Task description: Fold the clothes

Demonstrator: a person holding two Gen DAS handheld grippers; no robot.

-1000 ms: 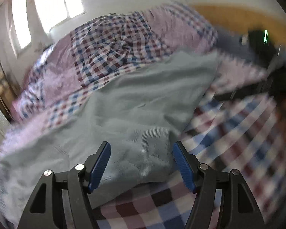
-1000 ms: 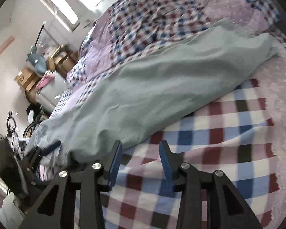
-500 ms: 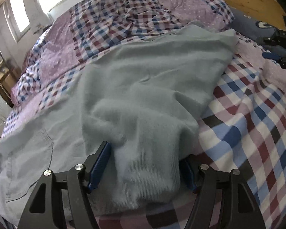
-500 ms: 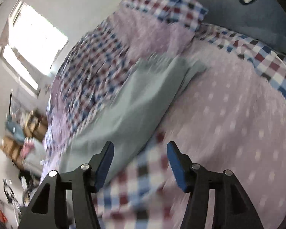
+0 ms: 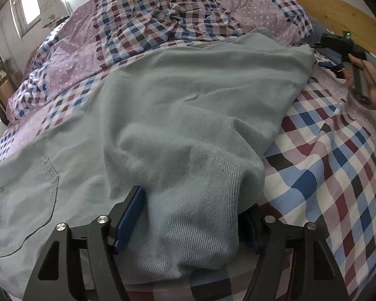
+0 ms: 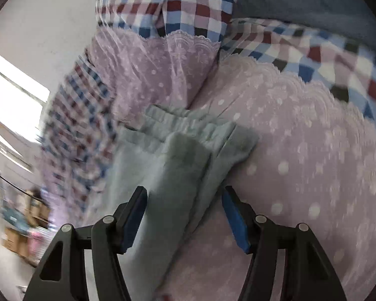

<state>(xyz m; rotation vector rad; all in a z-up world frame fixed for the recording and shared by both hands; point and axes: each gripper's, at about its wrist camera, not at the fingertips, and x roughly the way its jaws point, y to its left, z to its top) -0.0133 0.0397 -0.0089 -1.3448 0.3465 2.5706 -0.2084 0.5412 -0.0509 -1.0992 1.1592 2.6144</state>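
Pale grey-green cotton trousers (image 5: 188,105) lie spread long across the bed, a stitched patch pocket showing flat to the left of the left gripper (image 5: 190,223). One ribbed hem end bunches up in a soft hump right between that gripper's spread jaws. At the far end, the gathered elastic waistband (image 6: 185,128) sits crumpled just ahead of the right gripper (image 6: 184,218), folded cloth running back between its parted jaws.

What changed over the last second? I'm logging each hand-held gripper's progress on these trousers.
The left hand-held gripper pushed forward until the pale green trousers bunched between its jaws. The right hand-held gripper swung from their edge to the elastic waistband. Both stayed open; the trousers stayed on the bed.
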